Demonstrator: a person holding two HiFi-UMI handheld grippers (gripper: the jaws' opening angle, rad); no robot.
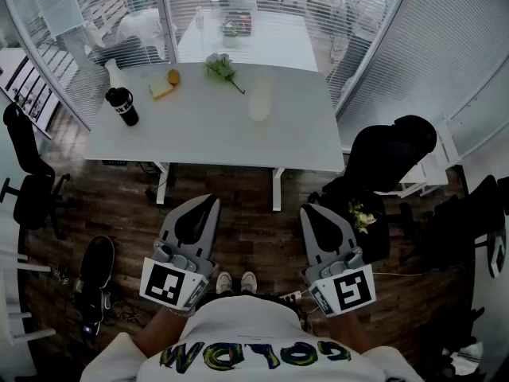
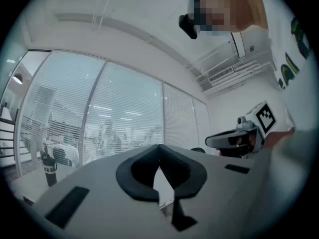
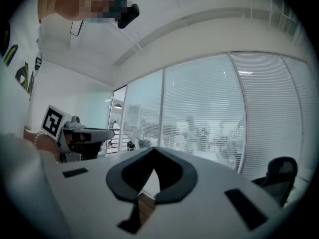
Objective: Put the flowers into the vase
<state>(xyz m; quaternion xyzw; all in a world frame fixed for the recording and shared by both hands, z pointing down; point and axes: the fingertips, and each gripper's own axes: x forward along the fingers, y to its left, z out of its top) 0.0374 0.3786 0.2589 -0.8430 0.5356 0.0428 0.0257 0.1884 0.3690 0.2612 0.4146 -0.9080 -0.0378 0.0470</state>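
Flowers point(image 1: 221, 67) far from closed hand-held grippers point(image 1: 208, 201) point(image 1: 310, 212)

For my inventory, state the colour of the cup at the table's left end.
The cup is black; the head view shows it best.

- The left gripper point(image 1: 208, 203), a grey plastic two-jaw tool with black inner pads, is held low in front of the torso. It points forward and roughly level.
- Its jaws are closed tip to tip with nothing between them (in the left gripper view the left gripper point(image 2: 159, 151) shows only a thin slit below the meeting pads).
- Its black-and-white marker cube point(image 1: 170, 283) sits at the rear, close to the body.
- The right gripper point(image 1: 310, 212), of the same grey and black build, is level and points forward.
- Its jaws are also closed and empty, as the right gripper point(image 3: 152, 151) shows in its own view.
- Its marker cube point(image 1: 350, 290) is at the rear too.
- The two grippers are side by side and apart, with their tips angled slightly inward.
- The hands are mostly hidden beneath the cubes.
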